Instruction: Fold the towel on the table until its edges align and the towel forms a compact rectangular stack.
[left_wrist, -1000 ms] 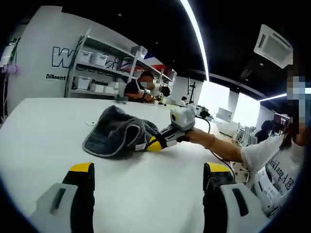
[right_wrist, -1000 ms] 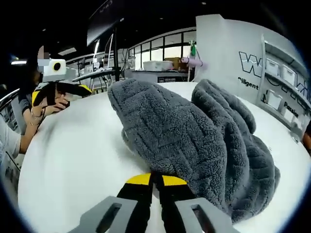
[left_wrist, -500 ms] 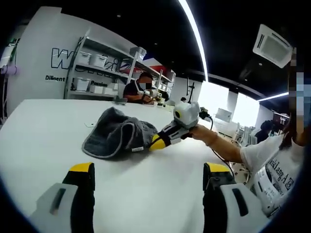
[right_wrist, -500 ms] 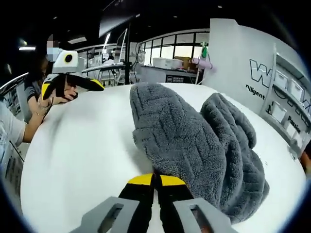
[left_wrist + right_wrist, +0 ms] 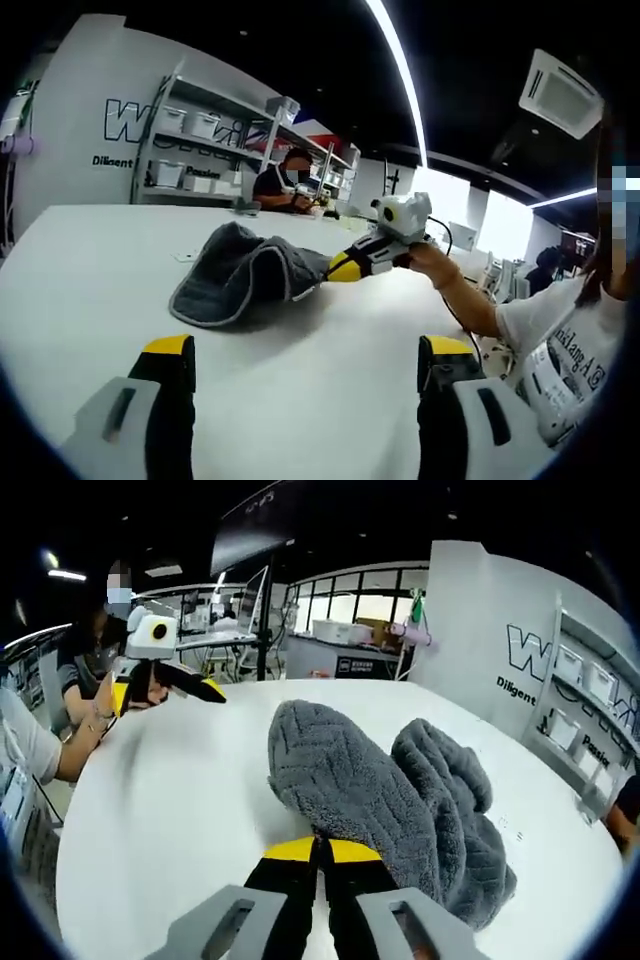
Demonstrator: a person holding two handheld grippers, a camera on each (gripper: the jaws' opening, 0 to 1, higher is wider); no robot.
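While my right hand-held gripper [image 5: 317, 852] pinches the towel [image 5: 385, 795] edge at lower centre to lift it, my left hand-held gripper [image 5: 305, 360] waits wide open, empty, over the counter [image 5: 90, 260].

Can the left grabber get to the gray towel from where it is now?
Probably yes. The left gripper is open and apart from the towel, with bare white table between them. The right gripper already pinches the towel's far edge, so the near side looks free.

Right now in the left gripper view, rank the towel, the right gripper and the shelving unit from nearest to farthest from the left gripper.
1. towel, crumpled on the table, centre-left.
2. right gripper, pinching the towel's far right edge.
3. shelving unit, against the back wall, upper left.
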